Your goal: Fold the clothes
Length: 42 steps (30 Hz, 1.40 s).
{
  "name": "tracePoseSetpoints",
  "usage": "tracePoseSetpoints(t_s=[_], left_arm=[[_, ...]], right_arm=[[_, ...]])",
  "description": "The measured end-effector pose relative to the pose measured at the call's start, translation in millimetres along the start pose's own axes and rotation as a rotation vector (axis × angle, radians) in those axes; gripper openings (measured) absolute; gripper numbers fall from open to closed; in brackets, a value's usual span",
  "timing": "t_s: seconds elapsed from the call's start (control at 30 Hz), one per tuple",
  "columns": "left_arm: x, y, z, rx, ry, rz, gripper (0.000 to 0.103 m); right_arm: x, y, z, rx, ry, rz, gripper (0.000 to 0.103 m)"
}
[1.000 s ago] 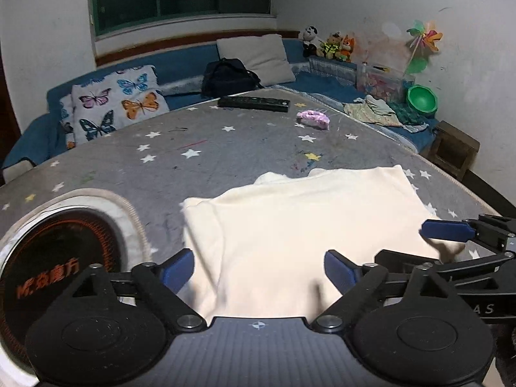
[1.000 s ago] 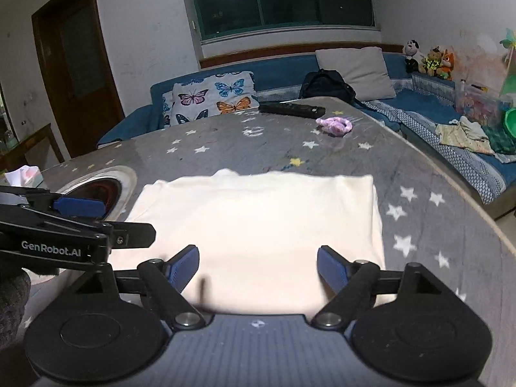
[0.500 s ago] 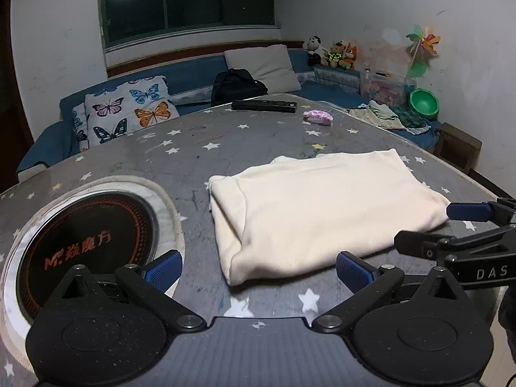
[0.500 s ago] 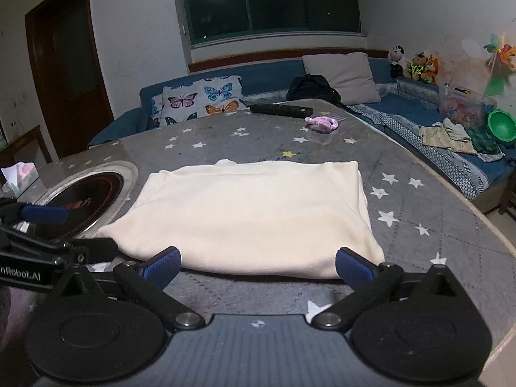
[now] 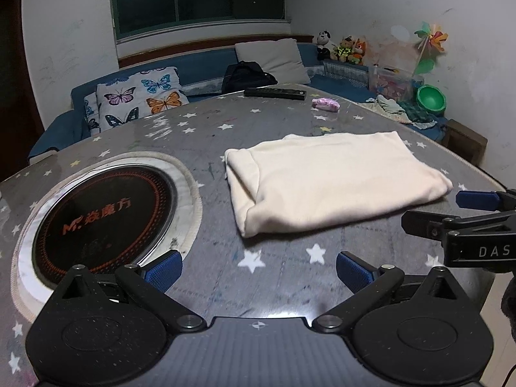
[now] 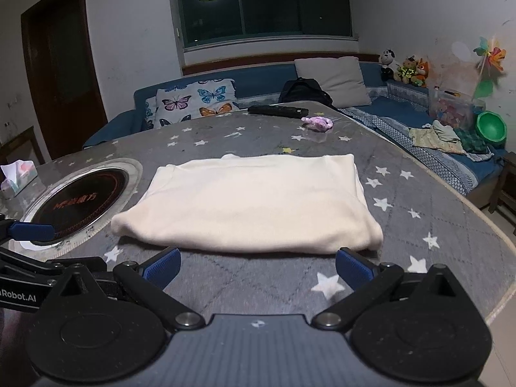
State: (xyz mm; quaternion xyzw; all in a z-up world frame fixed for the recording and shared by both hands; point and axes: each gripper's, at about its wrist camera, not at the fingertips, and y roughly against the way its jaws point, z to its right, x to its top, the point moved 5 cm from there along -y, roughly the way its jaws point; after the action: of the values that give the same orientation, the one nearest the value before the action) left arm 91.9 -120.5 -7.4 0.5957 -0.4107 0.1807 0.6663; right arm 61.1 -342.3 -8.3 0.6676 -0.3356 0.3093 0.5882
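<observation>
- The left gripper point(image 5: 256, 271) has its blue-padded fingers spread wide with nothing between them; it hangs above the star-patterned table point(image 5: 277, 277), short of the cloth.
- The right gripper point(image 6: 256, 266) is likewise spread wide and holds nothing; its fingertips sit just in front of the near edge of the cloth, and whether they touch it cannot be told.
- Each gripper shows in the other's view: the right gripper point(image 5: 477, 222) juts in from the right of the left one, and the left gripper point(image 6: 29, 242) juts in from the left of the right one.
- The folded cream garment point(image 6: 254, 203) lies flat on the table straight ahead of the right gripper; from the left gripper the folded cream garment point(image 5: 329, 180) lies ahead and to the right, its rolled end facing the gripper's left side.
- Ahead and to the left of the left gripper, a round black induction cooktop point(image 5: 103, 216) with orange lettering is set into the table, beside the garment's left end but apart from it.
- Far beyond the garment, near the table's far edge, lie a black remote-like bar point(image 6: 279, 110) and, just to its right, a small pink item point(image 6: 317, 123).
- At the far left of the right gripper's view stands a tissue box point(image 6: 17, 175).
- Past the table runs a blue sofa point(image 6: 258, 84) with a butterfly-print cushion point(image 6: 193, 101), a black bag point(image 6: 303, 92) and a grey pillow point(image 6: 333, 79).
- To the far right are soft toys point(image 6: 404, 66), a green bowl point(image 6: 491, 127) and a pinwheel point(image 6: 488, 56).
</observation>
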Motion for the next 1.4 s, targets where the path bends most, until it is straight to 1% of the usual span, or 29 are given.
tracePoseSetpoints(t_s=[0.33,0.6,1.03,1.4], left_arm=[[-16.8,11.4,0.3,0.018,-0.033,-0.001,0.103],[-28.4,16.2,0.4,0.024,-0.045,-0.007,0.103],[-40.8,20.7,7.0,0.018,-0.053,-0.027,0.103],[-44.2,24.4,11.0,0.027,-0.06,-0.033,0.103]], right_arm=[[-9.8,12.5,-12.1,-0.017,0.013,0.001,0.103],[-13.3,19.1,-18.8,-0.015,0.003,0.005,0.103],[-22.3,23.6,-24.4,-0.021,0.02,-0.003,0.103],[-27.3,27.4,-24.4,-0.021,0.017,-0.003,0.103]])
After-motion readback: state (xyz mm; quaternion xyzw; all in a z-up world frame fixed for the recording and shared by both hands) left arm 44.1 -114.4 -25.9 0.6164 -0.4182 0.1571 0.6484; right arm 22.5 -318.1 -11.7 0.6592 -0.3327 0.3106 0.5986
